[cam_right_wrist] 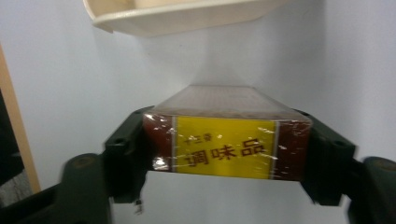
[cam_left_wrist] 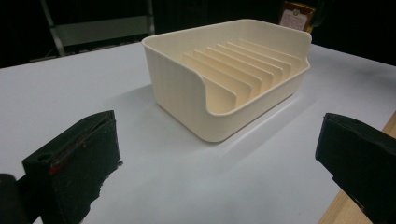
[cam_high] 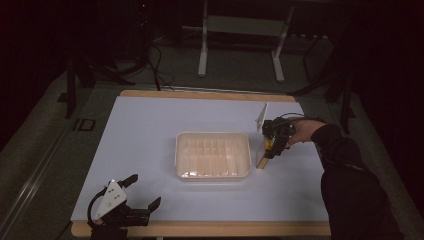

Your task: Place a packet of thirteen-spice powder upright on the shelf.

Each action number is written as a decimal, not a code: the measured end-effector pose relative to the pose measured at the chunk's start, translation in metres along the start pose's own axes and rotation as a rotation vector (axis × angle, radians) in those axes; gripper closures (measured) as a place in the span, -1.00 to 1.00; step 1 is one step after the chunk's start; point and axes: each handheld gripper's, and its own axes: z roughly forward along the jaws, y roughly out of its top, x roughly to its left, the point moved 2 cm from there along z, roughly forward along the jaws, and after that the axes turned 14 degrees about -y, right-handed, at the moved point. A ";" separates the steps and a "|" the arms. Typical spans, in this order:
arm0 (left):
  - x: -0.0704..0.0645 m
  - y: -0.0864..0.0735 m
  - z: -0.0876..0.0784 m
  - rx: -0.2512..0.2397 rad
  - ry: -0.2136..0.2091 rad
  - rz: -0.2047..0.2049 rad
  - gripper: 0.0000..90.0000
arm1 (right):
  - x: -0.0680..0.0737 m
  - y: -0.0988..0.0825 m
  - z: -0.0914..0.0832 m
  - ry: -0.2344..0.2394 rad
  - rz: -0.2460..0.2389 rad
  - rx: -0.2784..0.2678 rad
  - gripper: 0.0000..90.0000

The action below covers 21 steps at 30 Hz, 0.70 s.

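1. In the high view, a white surface (cam_high: 150,130) fills the middle of the frame, with a cream tray (cam_high: 212,155) at its centre.
2. The tray has upright ribs along its inside, seen clearly in the left gripper view, where the tray (cam_left_wrist: 224,79) sits in the upper middle of the frame.
3. The left tongs (cam_high: 142,192) rest at the lower left of the high view, near the front edge of the surface, jaws spread wide and grasping nothing.
4. The right tongs (cam_high: 267,150) are right of centre in the high view, just beside the tray's right side, held by a hand (cam_high: 302,131) in a dark sleeve.
5. The right tongs are clenched on a wrapped box (cam_right_wrist: 226,144) with a yellow label and dark red ends.
6. In the right gripper view the box points toward the tray rim (cam_right_wrist: 177,18) at the top of the frame.
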 end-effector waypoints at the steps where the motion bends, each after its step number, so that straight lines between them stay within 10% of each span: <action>1: 0.000 0.000 0.000 0.003 0.001 0.002 -1.00 | 0.000 0.000 0.000 -0.012 -0.005 0.001 -0.31; 21: -0.001 0.000 0.000 0.004 0.006 0.012 -1.00 | 0.014 -0.007 -0.033 -0.004 -0.113 -0.034 -0.29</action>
